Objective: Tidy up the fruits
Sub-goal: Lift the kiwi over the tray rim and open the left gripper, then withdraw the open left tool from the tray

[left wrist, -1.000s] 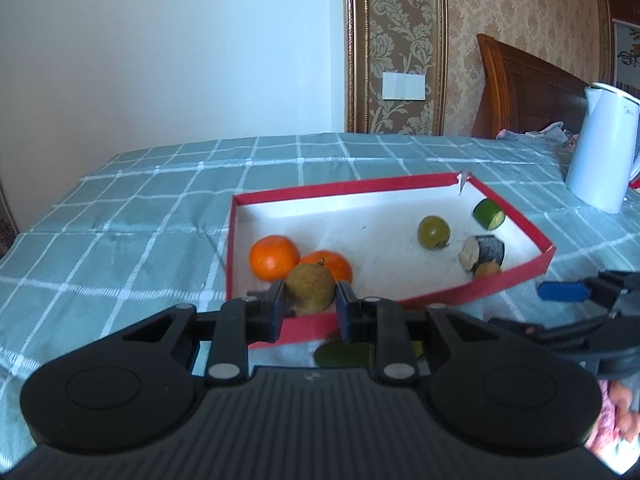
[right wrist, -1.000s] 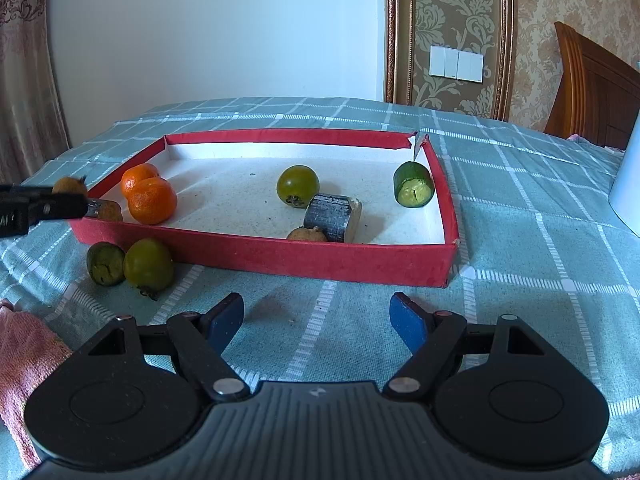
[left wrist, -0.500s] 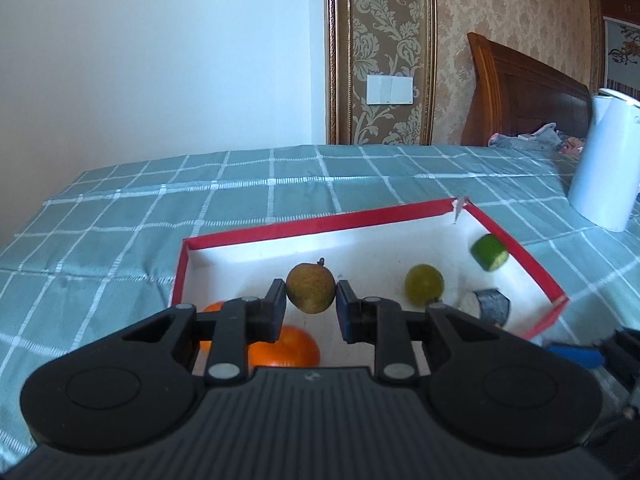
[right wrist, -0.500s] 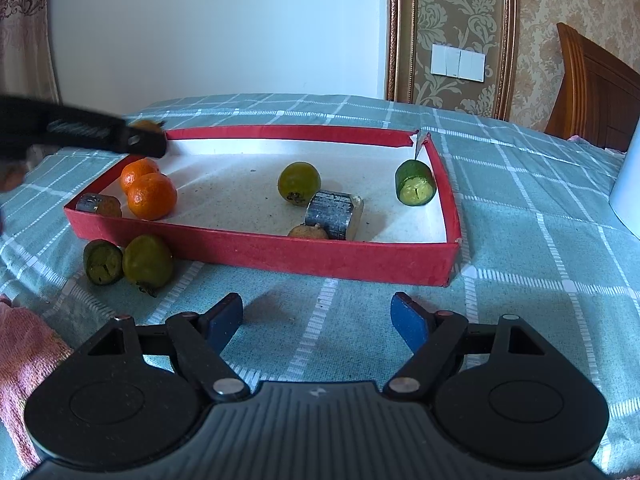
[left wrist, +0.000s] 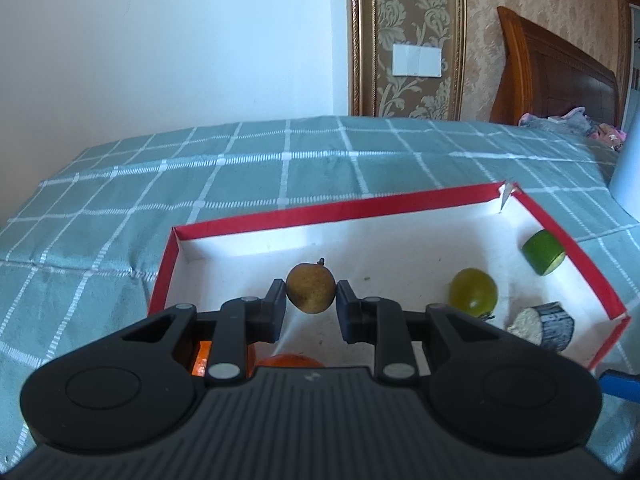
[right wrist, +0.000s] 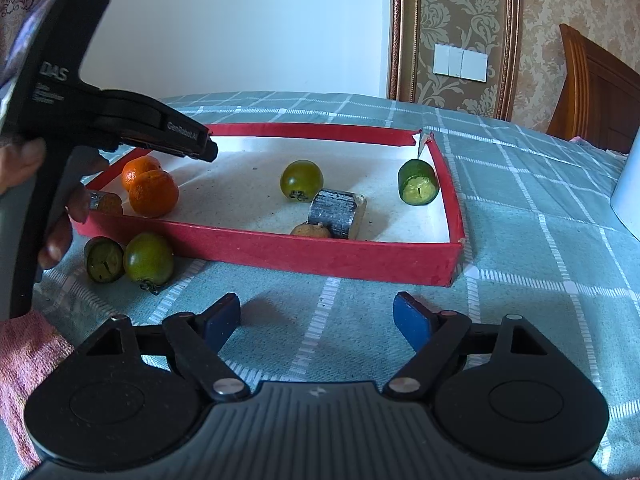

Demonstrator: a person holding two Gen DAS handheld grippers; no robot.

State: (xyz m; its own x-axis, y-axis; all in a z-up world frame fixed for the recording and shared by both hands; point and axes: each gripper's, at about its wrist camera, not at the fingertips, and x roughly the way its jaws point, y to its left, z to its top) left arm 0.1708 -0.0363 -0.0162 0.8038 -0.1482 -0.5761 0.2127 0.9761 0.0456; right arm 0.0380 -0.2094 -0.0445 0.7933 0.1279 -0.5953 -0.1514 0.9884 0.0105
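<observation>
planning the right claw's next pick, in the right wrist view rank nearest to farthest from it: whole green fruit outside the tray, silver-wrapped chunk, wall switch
1. whole green fruit, on the cloth, left, outside the red tray.
2. silver-wrapped chunk, inside the tray, near its front wall.
3. wall switch, far back, right.

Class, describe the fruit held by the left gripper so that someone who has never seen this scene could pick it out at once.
Start at the red-rimmed tray on the checked green cloth. Above its white floor, near the left end, the left gripper is shut on a small brown fruit. Unlike the two oranges and the green fruit lying in the tray, it is dull, speckled brown, has a short dark stem and rests on nothing.
</observation>
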